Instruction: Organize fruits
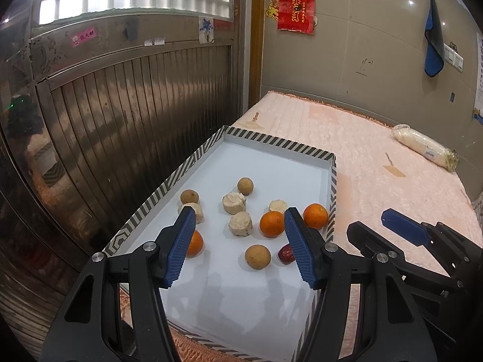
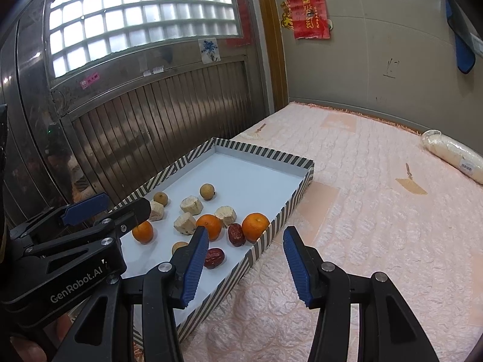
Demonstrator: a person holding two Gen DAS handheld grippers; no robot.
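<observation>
A shallow white tray with a striped rim (image 1: 193, 163) (image 2: 271, 154) lies on the pink bedspread. In it lie three oranges (image 1: 271, 224) (image 2: 255, 226), round brown longans (image 1: 257, 256) (image 2: 207, 192), several pale cut chunks (image 1: 240, 223) (image 2: 185, 223) and two red dates (image 2: 214, 258) (image 1: 284, 253). My left gripper (image 1: 237, 232) is open and empty above the tray's near half. My right gripper (image 2: 246, 252) is open and empty, over the tray's right rim; it also shows in the left wrist view (image 1: 392, 226).
The pink quilted bedspread (image 2: 377, 211) stretches right of the tray. A wrapped white roll (image 1: 422, 146) (image 2: 452, 154) lies at its far right. A metal door (image 1: 135, 105) stands close along the tray's left side. A grey wall is behind.
</observation>
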